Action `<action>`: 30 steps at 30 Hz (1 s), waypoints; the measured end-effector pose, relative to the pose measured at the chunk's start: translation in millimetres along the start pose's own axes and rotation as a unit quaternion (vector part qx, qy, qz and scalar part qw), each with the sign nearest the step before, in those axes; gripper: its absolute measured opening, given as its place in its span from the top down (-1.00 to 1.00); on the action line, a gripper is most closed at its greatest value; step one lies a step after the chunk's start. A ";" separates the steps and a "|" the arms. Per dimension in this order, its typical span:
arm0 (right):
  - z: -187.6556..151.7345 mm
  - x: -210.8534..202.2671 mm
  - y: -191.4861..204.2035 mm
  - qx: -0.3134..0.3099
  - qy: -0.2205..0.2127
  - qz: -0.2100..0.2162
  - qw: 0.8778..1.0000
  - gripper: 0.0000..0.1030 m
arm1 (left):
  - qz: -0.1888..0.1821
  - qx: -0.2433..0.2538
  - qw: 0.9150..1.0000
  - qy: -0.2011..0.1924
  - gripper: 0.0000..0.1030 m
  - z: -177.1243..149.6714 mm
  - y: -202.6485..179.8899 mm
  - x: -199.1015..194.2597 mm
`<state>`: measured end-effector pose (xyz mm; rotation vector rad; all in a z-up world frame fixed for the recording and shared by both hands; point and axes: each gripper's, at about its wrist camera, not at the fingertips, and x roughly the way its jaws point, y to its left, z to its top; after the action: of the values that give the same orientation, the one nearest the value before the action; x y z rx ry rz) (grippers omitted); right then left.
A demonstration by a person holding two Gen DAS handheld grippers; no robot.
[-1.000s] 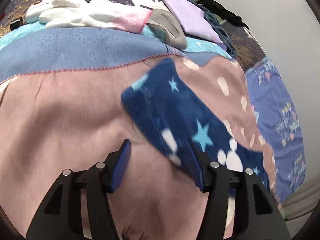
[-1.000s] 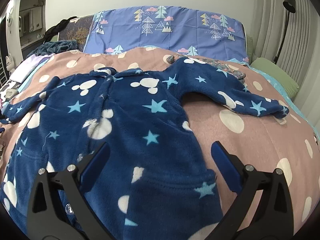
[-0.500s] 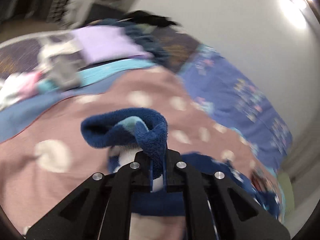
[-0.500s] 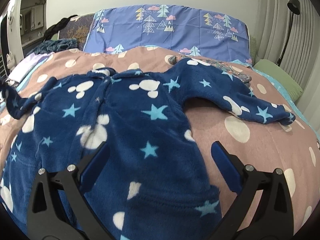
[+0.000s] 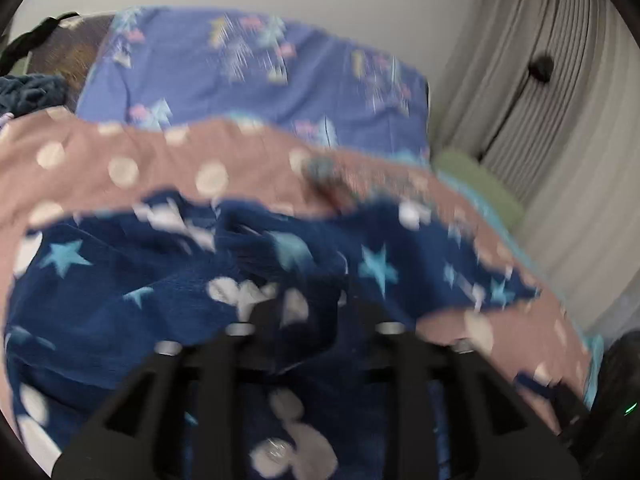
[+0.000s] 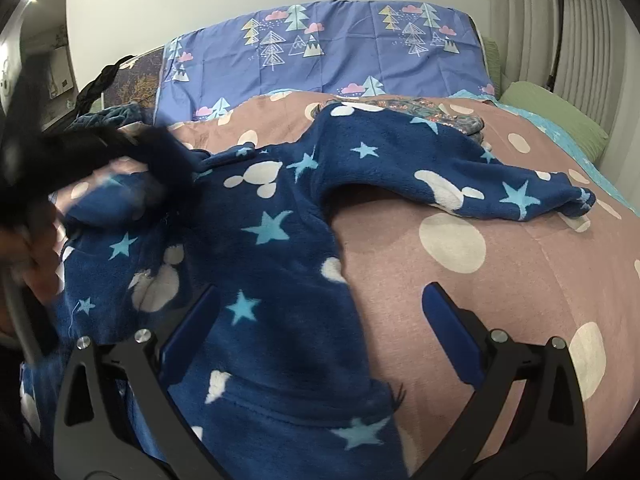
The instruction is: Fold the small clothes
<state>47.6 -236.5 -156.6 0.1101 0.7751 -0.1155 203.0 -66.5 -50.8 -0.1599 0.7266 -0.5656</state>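
A dark blue fleece baby suit (image 6: pixel 280 216) with stars and white mouse heads lies spread on the pink dotted bedspread (image 6: pixel 500 300). Its right sleeve (image 6: pixel 480 184) stretches out flat. Its left sleeve (image 6: pixel 116 196) is folded over onto the chest. My left gripper (image 6: pixel 160 156) is a dark blur above that fold, held by a hand. In its own blurred view the left gripper (image 5: pixel 316 308) hovers over the suit (image 5: pixel 160 292) with its jaws opening and no cloth pinched. My right gripper (image 6: pixel 320 300) stands open above the suit's lower body.
A purple pillow with tree prints (image 6: pixel 320 48) stands at the head of the bed. A green pillow (image 6: pixel 560 116) and a patterned folded cloth (image 6: pixel 432 108) lie at the back right. Dark clothes (image 6: pixel 112 116) are heaped at the back left. Curtains hang on the right.
My left gripper shut on the left sleeve's end, swung right and carried it over the suit's chest, then its jaws parted. My right gripper drifted slightly right, still open.
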 end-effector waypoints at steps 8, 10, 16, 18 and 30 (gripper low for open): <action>32.5 27.7 4.4 0.018 0.020 0.119 0.992 -0.39 | 0.125 0.058 0.990 -0.032 -0.43 -24.0 40.2 -57.8; 43.7 44.1 10.2 0.031 0.037 0.152 0.987 -0.32 | 0.182 0.084 0.979 -0.024 -0.50 -31.8 62.6 -73.2; 80.5 126.7 41.0 0.041 0.102 0.146 0.983 -0.35 | 0.287 0.090 0.953 0.043 -0.56 -57.2 134.5 -83.5; 84.8 157.8 50.7 0.056 0.142 0.155 0.976 -0.18 | 0.312 0.070 0.945 0.060 -0.56 -56.7 158.1 -76.3; 125.2 155.8 47.6 -0.022 0.108 0.043 0.993 -0.01 | 0.360 0.035 0.930 0.063 -0.56 -46.6 201.4 -61.3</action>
<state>251.4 -217.0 -174.6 0.1157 0.9877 -0.0041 221.9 138.2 -115.9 0.2122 0.8261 0.1039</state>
